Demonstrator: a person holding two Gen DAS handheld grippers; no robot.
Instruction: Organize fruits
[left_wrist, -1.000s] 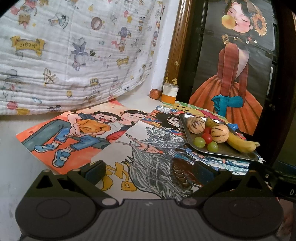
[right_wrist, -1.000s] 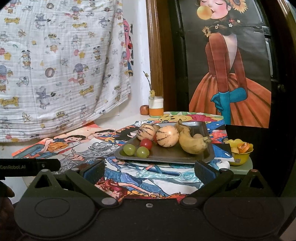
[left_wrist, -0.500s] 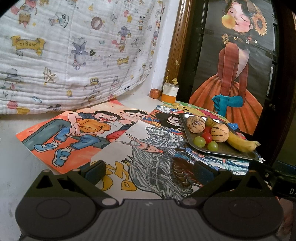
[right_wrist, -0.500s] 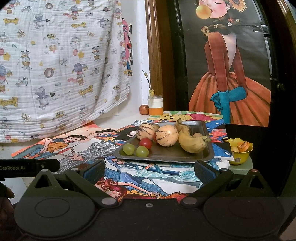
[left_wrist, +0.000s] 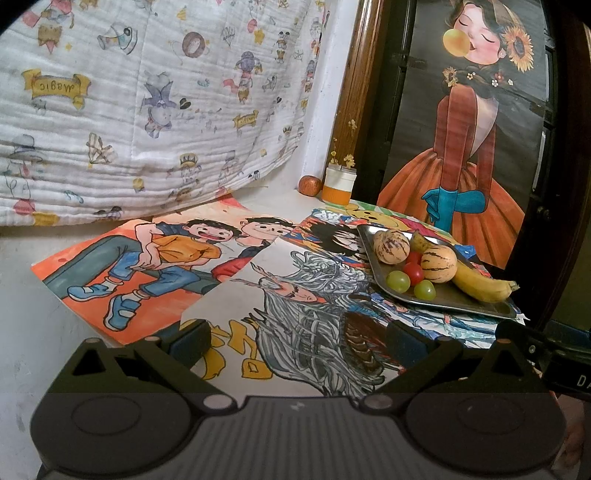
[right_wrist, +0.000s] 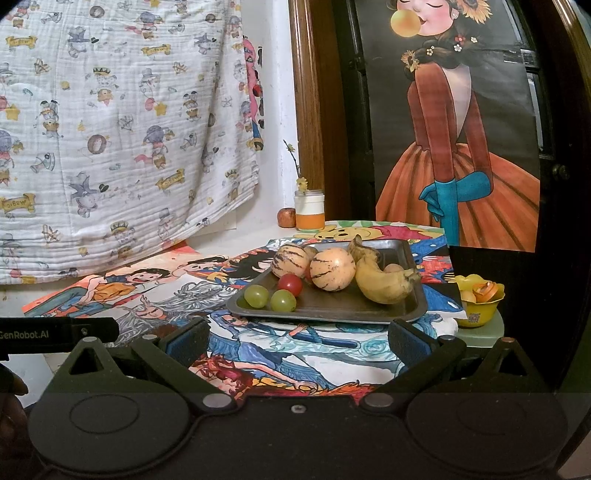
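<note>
A metal tray rests on colourful drawings and holds two striped pale melons, a banana, a red cherry tomato and two green grapes. My right gripper hangs open just in front of the tray, with nothing between its fingers. My left gripper is open too, above the drawings to the left of the tray. A yellow bowl with fruit pieces stands right of the tray.
A white-and-orange jar and a small reddish fruit stand at the back against the wall. A printed cloth hangs at the left, a poster at the right. The left gripper's body shows at the lower left.
The right gripper has crept slightly closer to the tray. The left gripper has hardly moved.
</note>
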